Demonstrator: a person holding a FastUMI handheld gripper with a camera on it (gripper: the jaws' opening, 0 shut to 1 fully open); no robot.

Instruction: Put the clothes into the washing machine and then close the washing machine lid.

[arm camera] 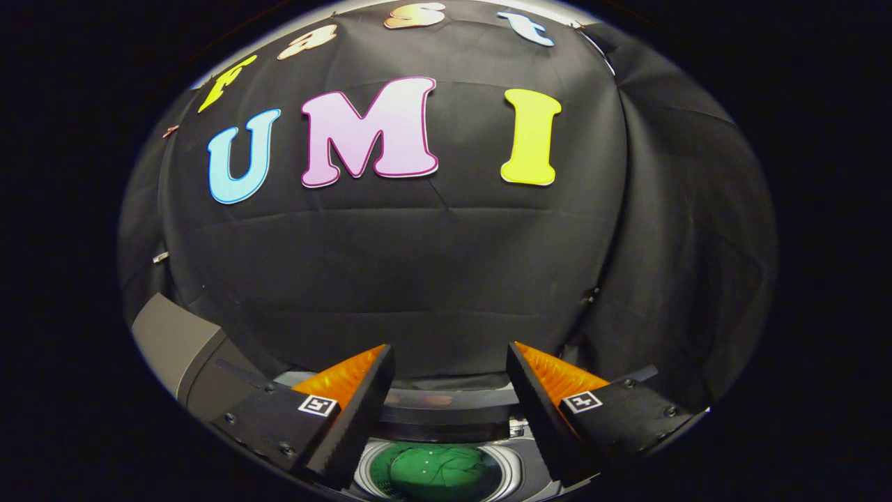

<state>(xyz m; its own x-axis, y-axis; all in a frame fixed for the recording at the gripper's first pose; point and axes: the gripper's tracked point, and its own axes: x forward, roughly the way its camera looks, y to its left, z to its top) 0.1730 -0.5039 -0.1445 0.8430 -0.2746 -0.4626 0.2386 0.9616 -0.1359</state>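
The gripper point(449, 355) is seen at the bottom centre of the frame, its fingers spread wide with nothing held. Below and between them, the green clothes point(435, 473) are seen lying inside the round drum of the washing machine point(512, 474), with the lid point(174, 341) raised at lower left.

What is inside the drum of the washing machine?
A green garment lies in the drum, below the open hand-held gripper, whose fingers hold nothing. Anything under the garment is covered.

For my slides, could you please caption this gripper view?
Open gripper above the washing machine, green clothes in its drum below the spread fingers.
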